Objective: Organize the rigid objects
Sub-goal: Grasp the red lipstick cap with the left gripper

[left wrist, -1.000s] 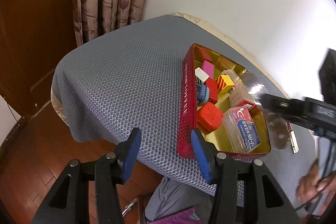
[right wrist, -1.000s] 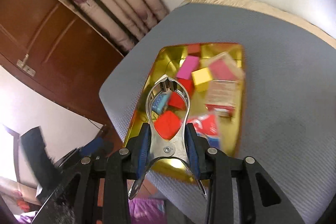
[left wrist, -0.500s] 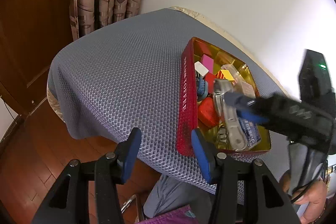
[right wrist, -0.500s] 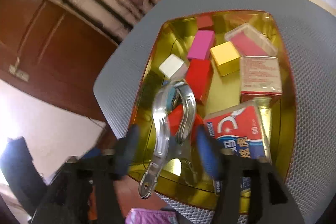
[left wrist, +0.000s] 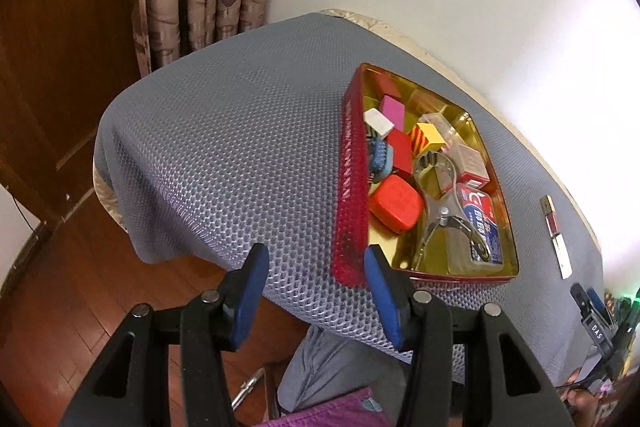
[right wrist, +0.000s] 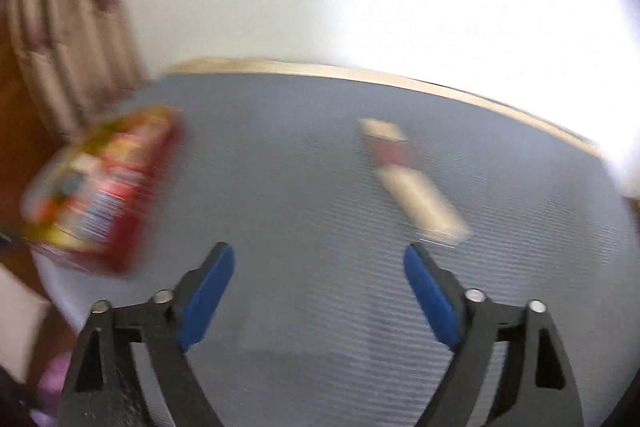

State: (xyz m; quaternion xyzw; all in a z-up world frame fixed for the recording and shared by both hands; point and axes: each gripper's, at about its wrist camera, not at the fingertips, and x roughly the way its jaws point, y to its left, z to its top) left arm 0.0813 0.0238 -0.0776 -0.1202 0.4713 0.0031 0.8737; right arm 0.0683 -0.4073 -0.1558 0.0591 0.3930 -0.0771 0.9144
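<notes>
**Hand-held tools and clothing: appearance**

Left tool: two black angular arms with triangular cut-outs, each tipped by a blue oblong pad; round silver pivot screws on the arms.

Right tool: same build, black arms, blue pads, silver screws; picture blurred.

Person: grey trousers and a purple garment show below the worktop's near edge.

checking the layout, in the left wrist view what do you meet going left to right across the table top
bare grey mesh table cover → red tin tray with gold inside → red rounded square case → silver metal clamp → slim red and white stick lying on the cover
</notes>
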